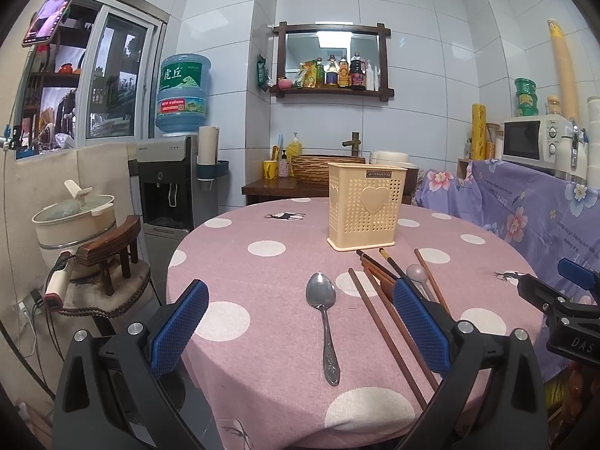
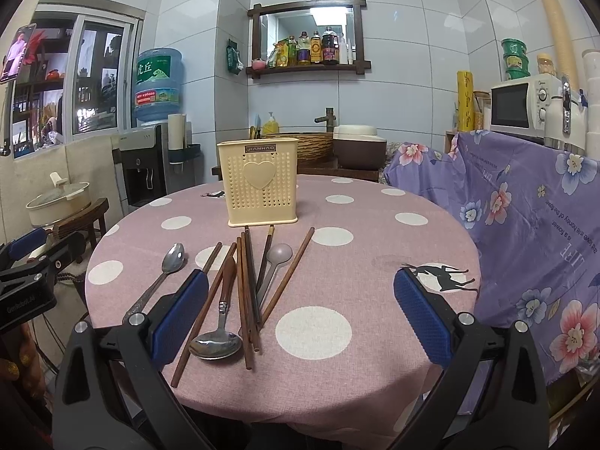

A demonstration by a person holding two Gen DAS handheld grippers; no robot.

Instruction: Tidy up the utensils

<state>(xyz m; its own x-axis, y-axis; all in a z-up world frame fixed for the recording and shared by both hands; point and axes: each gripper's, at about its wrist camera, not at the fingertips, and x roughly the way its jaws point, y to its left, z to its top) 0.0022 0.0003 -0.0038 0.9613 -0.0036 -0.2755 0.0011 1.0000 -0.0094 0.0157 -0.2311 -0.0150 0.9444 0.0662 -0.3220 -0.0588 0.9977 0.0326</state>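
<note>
I hold both tools above the near edge of the bench (image 2: 375, 367), the left hand-held gripper (image 1: 300, 322) and the right hand-held gripper (image 2: 300, 315) spread wide and empty. The holder (image 2: 258, 182) stands upright mid-bench, the utensils just before it. The crossed chopsticks (image 2: 245, 300) may scatter or roll if I pinch one carelessly. Only the right view shows the wooden-handled spoon (image 2: 217, 341) in that pile; the left centres the lone steel spoon (image 1: 323, 315).

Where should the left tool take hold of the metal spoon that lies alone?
Probably the middle of the metal spoon handle, from above. It lies flat, bowl toward the holder, apart from the chopsticks, and the handle is narrow enough for the open left tool.
</note>
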